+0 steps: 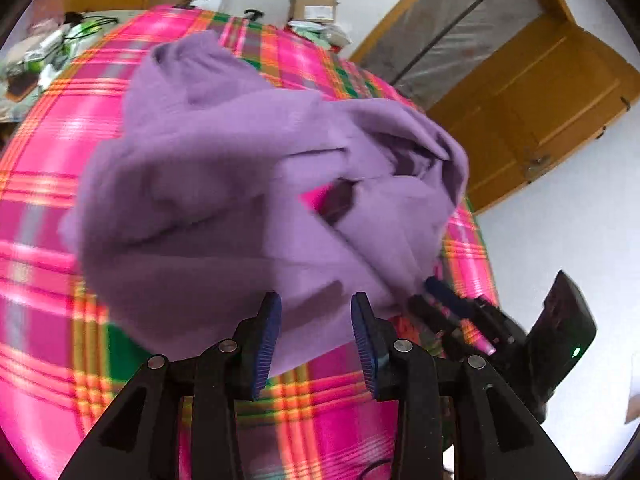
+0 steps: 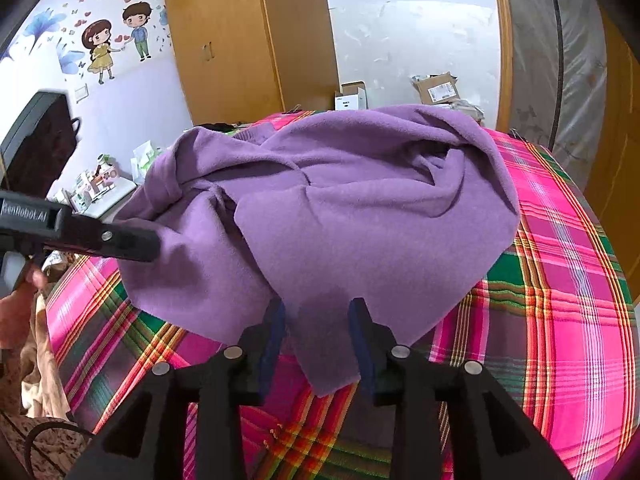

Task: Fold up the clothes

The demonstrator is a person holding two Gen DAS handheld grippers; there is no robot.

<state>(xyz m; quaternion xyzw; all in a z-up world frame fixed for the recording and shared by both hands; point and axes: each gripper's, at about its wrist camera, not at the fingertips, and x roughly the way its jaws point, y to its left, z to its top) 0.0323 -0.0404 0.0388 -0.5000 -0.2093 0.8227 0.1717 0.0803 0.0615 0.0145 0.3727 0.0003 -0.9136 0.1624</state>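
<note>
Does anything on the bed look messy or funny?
Yes. The purple fleece garment lies crumpled in a lumpy heap on the pink plaid bedcover, with overlapping flaps and deep creases rather than spread flat or neatly folded.

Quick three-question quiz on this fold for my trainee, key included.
1. True or false: the purple garment lies flat and neatly folded on the plaid blanket.
2. What lies between the right gripper fingers: A) purple cloth, B) a cardboard box, C) nothing?
3. Are the left gripper pads pressed on the cloth, or apart?

Key: 1 false, it is bunched and creased. 2 A, a corner of the garment, with the jaws parted. 3 apart; the jaws stand open over the garment's near edge.
</note>
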